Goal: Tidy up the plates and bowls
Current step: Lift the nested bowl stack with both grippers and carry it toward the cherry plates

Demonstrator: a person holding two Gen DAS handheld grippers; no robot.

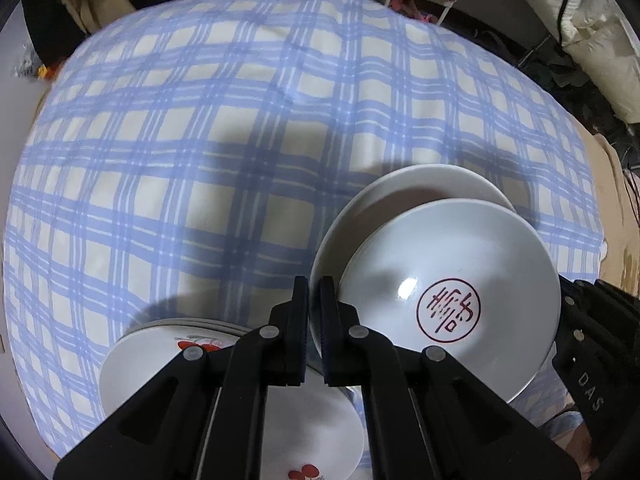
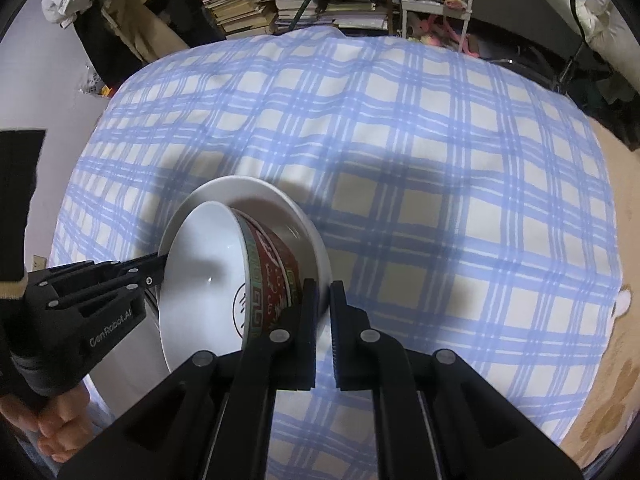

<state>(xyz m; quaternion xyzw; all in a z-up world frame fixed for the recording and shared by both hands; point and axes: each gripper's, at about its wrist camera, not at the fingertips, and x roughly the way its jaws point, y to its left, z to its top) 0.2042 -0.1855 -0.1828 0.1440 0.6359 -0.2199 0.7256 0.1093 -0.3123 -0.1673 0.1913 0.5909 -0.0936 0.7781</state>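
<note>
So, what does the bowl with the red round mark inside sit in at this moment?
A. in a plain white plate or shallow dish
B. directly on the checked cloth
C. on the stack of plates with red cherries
A: the bowl lies tilted inside the plain white plate, whose rim shows behind it.

left gripper (image 1: 314, 312): matte black plastic, silver rivets showing along both fingers
right gripper (image 2: 324, 320): same black build, ribbed pads
markings: "GenRobot.AI" in white on the left gripper's side
sleeve (image 2: 18, 204): dark, tan cuff peeking out above that lettering
</note>
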